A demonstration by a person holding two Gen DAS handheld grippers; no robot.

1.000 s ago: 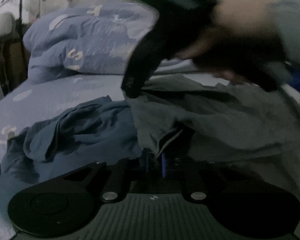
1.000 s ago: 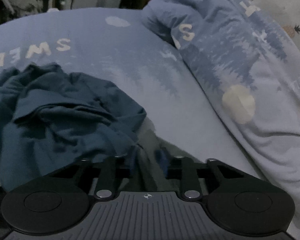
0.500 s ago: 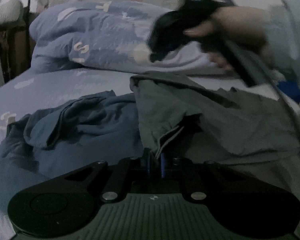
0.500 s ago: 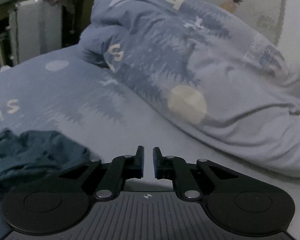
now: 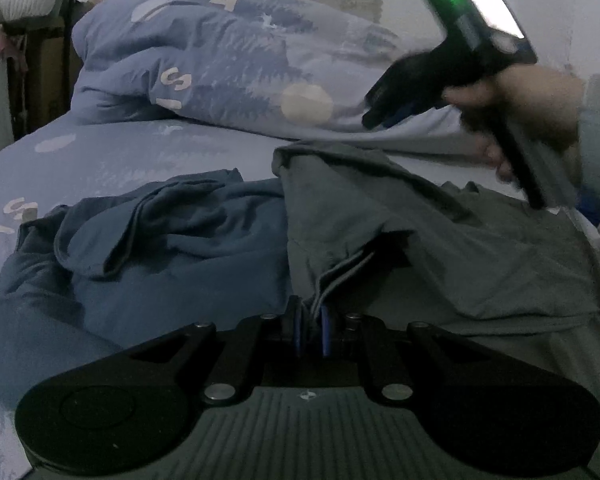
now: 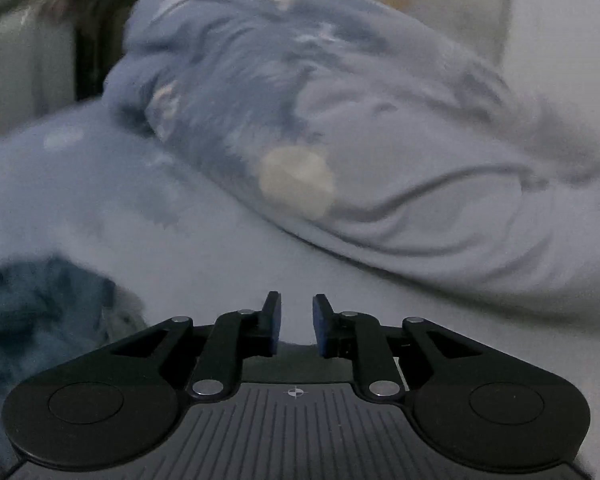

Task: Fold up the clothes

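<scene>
Left tongs clamped on grey garment hem; right tongs empty, jaws just opening, narrow gap.

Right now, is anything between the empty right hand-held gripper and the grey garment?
Nothing visible: the right hand-held gripper, whose jaws just opened, hangs above the grey garment, with only air between.

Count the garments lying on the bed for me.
2. A grey garment lies right of centre, its edge pinched in the left gripper; a crumpled blue garment lies beside it on the left. More may be hidden underneath.
</scene>
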